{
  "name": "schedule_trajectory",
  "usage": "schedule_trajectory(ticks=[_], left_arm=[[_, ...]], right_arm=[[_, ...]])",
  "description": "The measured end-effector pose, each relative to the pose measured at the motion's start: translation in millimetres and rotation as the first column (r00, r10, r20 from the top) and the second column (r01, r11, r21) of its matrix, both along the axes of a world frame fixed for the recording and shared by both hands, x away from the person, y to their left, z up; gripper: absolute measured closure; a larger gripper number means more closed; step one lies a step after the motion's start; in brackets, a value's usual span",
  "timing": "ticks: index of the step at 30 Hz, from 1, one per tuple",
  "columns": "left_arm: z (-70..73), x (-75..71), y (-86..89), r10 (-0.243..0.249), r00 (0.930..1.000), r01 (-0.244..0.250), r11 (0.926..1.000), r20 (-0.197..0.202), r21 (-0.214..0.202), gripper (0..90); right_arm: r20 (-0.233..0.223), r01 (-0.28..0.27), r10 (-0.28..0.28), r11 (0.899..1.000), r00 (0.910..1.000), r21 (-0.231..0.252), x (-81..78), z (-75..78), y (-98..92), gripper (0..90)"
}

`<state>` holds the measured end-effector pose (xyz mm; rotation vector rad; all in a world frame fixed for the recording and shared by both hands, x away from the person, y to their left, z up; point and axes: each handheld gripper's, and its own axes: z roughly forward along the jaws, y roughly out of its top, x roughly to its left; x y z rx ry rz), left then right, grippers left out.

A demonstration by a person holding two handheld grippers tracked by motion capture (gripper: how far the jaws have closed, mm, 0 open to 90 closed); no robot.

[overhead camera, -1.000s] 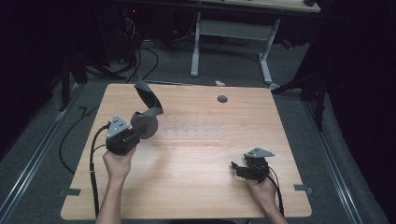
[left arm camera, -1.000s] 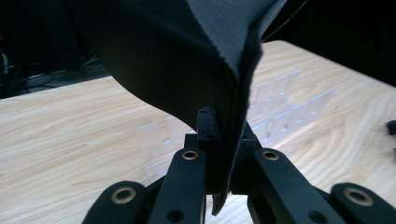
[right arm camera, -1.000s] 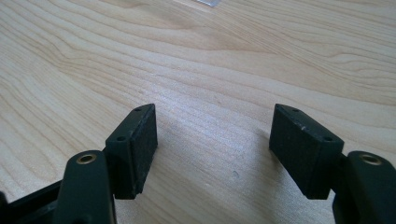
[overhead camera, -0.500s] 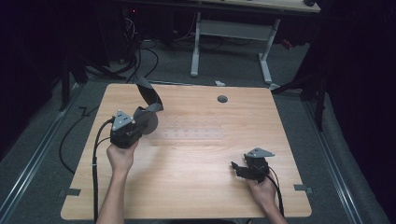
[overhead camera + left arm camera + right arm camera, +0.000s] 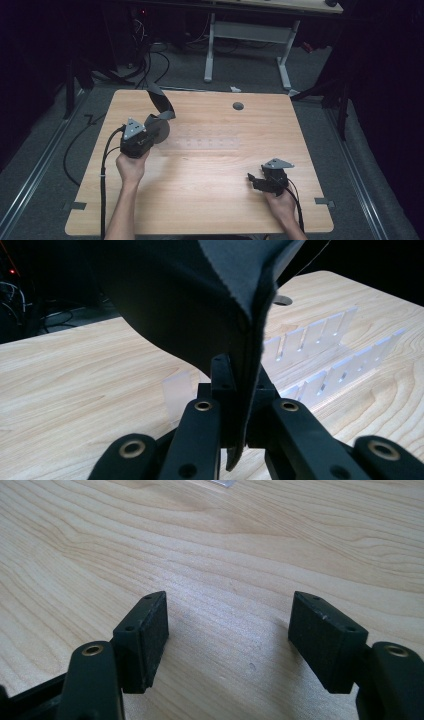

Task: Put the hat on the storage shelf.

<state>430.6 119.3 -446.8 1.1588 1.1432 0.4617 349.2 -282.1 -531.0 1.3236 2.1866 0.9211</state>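
My left gripper (image 5: 150, 131) has crept toward the table's (image 5: 200, 200) far-left corner, jaws clamped on the dark cloth (image 5: 161, 102). It's carrying it, probably to the clear rack (image 5: 205, 143). Next: lower it there. Right gripper (image 5: 256, 180) rests spread, empty, near-right edge.

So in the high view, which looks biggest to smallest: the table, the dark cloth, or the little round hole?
1. Table, by far.
2. Dark cloth, held up by the left gripper; being raised nearer the camera may flatter it slightly.
3. Round hole, smallest.
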Motion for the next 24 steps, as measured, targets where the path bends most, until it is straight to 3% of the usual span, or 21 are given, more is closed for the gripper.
schedule_trajectory(ticks=[2, 6, 24], left_arm=[[-1.4, 0.2, 0.0, 0.005, 1.0, -0.005, 0.9999, 0.001, 0.014, 86.6], [-2.7, 0.7, 0.0, 0.007, 1.0, -0.007, 1.0, -0.001, -0.005, 86.5], [-22.5, 6.3, -6.0, 0.005, 0.9991, -0.005, 1.0, -0.042, 0.009, 86.5]], right_arm=[[0.001, 0.0, 0.0, 1.0, 1.0, -0.001, 0.0, -0.1, 0.0, 32.6], [0.0, 0.0, 0.0, 1.0, 1.0, 0.0, 0.0, 0.0, 0.0, 32.6], [0.0, 0.0, 0.0, 1.0, 1.0, 0.0, 0.0, 0.0, -0.1, 32.6]])
